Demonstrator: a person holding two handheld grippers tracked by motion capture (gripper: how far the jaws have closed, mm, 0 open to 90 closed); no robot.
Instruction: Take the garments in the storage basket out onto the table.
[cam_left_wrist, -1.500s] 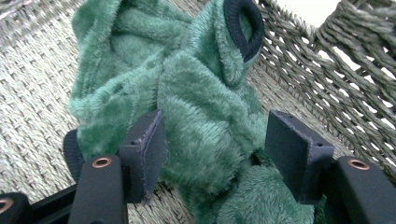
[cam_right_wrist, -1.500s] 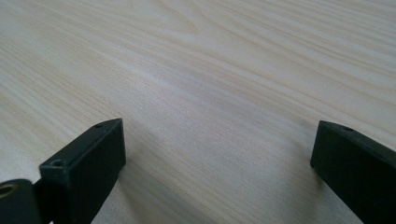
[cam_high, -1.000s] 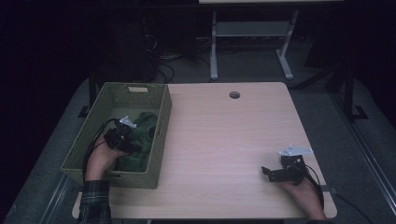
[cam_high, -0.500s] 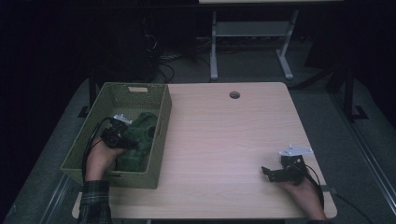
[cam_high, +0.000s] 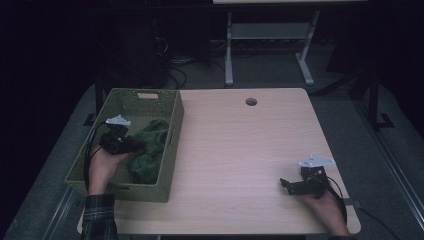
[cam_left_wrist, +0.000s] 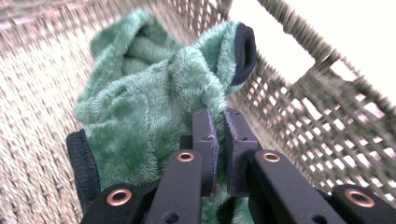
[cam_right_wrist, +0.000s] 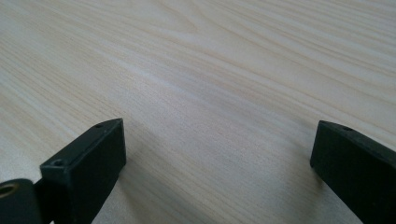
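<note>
My left gripper (cam_high: 131, 145) sits inside the woven basket (cam_high: 150, 187) at the left edge of the table (cam_high: 240, 150); its jaws have just been closing, and in the left gripper view they stand almost together, clenched on a fold of the green fleece cloth (cam_left_wrist: 154, 93); a narrow slit remains between the two pads, and the plush pile bunches up right at their tips. The cloth lies heaped in the basket, towards the wall nearest the middle of the table; from above I see it (cam_high: 150, 150) as a rumpled green mound with my gripper reaching into its left flank; in the left gripper view a dark trimmed edge shows at the top of the heap near the basket's handle slot, and another dark band lies low at the left of my jaws. My left hand (cam_high: 104, 167) comes up from the bottom of the high view, a plaid sleeve (cam_high: 100, 220) at the wrist, and the cable loops along the basket's left wall.

My right gripper (cam_high: 295, 186) rests near the table's front right corner, well apart from the basket; its jaws are spread wide, released, with bare pale wood between them in the right gripper view (cam_right_wrist: 217, 154); my right hand (cam_high: 325, 207) holds it from behind, the grey plate on top.

A round hole (cam_high: 251, 102) marks the far side of the tabletop.
</note>
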